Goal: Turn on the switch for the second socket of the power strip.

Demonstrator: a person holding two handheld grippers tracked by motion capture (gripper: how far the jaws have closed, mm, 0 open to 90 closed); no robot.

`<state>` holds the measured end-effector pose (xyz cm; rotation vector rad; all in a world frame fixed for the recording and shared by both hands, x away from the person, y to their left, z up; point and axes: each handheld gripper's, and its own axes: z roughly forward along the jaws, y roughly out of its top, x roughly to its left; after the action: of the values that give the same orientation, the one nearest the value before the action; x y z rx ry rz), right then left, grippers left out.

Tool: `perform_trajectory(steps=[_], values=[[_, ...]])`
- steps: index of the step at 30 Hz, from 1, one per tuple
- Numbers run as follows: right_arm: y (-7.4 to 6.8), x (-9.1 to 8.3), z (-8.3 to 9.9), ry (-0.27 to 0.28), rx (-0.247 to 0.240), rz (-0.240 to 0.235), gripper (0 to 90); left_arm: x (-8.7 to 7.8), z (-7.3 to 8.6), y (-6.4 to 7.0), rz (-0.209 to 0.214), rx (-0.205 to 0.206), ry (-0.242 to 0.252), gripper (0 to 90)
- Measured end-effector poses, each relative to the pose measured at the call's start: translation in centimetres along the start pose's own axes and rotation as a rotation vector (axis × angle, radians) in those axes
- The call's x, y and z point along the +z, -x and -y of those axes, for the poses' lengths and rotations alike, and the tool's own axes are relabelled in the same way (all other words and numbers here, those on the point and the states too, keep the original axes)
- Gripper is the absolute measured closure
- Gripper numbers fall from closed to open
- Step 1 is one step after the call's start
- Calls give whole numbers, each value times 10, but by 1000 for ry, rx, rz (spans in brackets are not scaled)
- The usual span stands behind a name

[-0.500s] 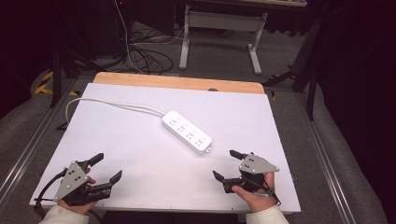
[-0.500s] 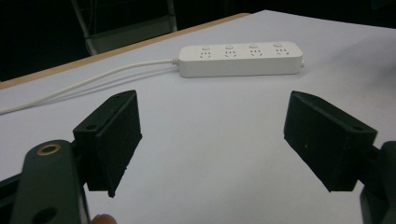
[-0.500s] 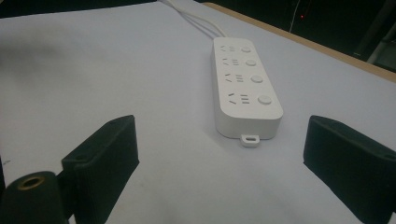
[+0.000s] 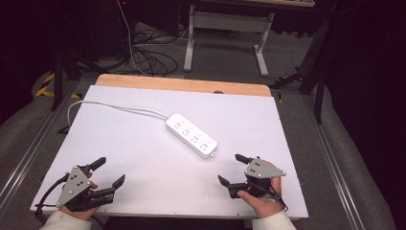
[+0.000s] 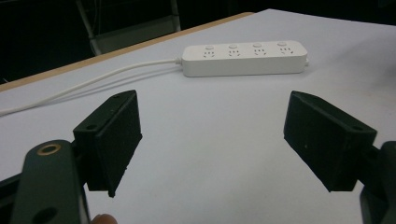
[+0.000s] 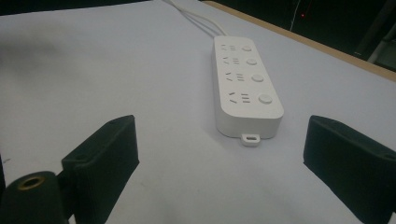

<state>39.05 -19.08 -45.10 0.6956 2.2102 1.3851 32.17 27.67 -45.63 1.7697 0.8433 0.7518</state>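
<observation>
White power strip (image 4: 192, 135) lies flat on the white table (image 4: 143, 158), diagonal in the high view. It has four sockets in a row, each with a round button beside it. A small hanging tab sticks out of the end nearest the right claw (image 4: 231, 168). A white cord (image 4: 115, 108) leaves the opposite end and runs off past the table's far left edge.

Strip sits ahead of both claws, not touching either: up and right of the left claw (image 4: 109, 171), just up and left of the right claw. Left gripper view has it side-on beyond the jaws; right gripper view has it end-on, tab first.

Both claws gape wide with nothing between the jaws.

Versus 0.5 s ago: strip, cord and both claws unchanged as far as I can tell.
</observation>
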Motion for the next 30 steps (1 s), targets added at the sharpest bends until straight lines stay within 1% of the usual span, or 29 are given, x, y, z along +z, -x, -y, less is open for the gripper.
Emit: perform_trajectory(steps=[6, 11, 13, 15, 19, 23, 27, 30], values=[[-1, 1, -1, 7, -1, -11, 109, 0, 0, 0, -11, 7, 1, 195], [-1, 0, -2, 13, -4, -15, 112, 0, 0, 0, -11, -4, 0, 195], [0, 0, -3, 17, -11, -21, 140, 0, 0, 0, -10, -1, 0, 195], [-1, 1, -5, 12, -31, -33, 159, 1, 0, 0, -11, -1, -2, 195], [0, 1, -9, 10, -26, -37, 193, 1, 0, 2, -8, 12, -4, 195], [-1, 2, -16, 0, -22, -39, 214, 1, 0, 1, -10, 13, -4, 195], [-2, 5, -24, 0, 7, -58, 215, 0, 0, 1, -12, 7, -3, 195], [-2, 7, -30, -4, 5, -55, 215, 0, 0, 1, -14, 7, -3, 196]])
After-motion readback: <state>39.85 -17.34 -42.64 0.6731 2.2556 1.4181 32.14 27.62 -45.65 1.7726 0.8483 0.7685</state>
